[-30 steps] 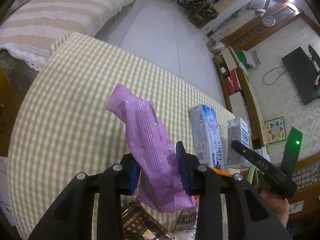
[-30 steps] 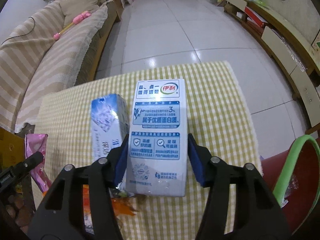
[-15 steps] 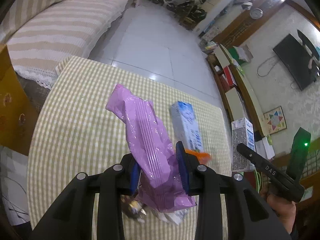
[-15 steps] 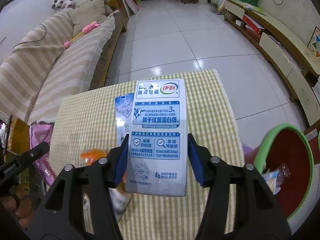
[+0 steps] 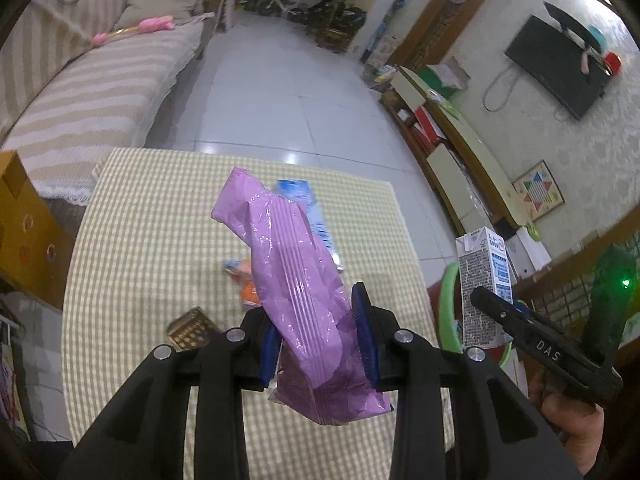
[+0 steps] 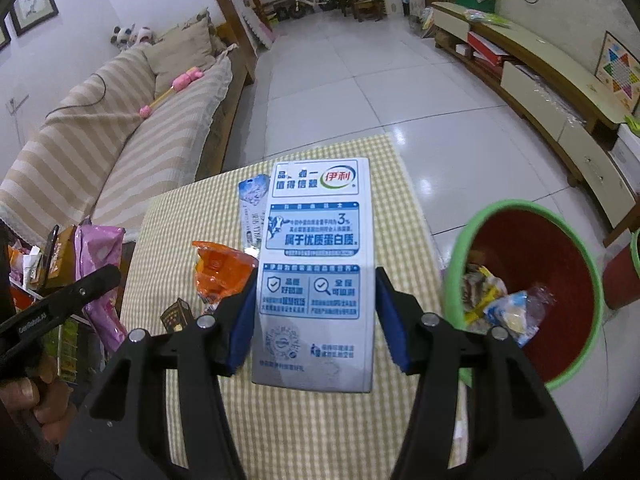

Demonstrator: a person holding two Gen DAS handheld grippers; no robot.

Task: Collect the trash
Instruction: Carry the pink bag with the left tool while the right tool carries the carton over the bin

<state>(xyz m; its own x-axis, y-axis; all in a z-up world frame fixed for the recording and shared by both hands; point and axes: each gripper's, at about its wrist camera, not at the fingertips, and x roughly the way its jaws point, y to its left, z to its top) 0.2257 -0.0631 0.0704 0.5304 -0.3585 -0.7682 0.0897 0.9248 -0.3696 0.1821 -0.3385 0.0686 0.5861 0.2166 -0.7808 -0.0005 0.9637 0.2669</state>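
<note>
My left gripper [image 5: 318,340] is shut on a purple plastic wrapper [image 5: 296,284] and holds it high above the checked table [image 5: 160,220]. My right gripper [image 6: 314,316] is shut on a white and blue milk carton [image 6: 316,256], also lifted, left of the red bin with a green rim [image 6: 576,276]. The carton also shows in the left wrist view [image 5: 482,280]. On the table lie a second blue and white carton [image 6: 253,208], an orange wrapper [image 6: 218,272] and a small dark packet [image 6: 176,314]. The bin holds several wrappers [image 6: 496,304].
A striped sofa [image 6: 100,148] stands behind the table on the left. A low TV cabinet [image 6: 552,92] runs along the right wall. A tiled floor [image 6: 360,92] lies beyond the table. Boxes and packets [image 6: 36,264] stand by the table's left edge.
Both grippers have risen well above the table with their loads. The right gripper moved right with the carton, and the bin has come into its view.
</note>
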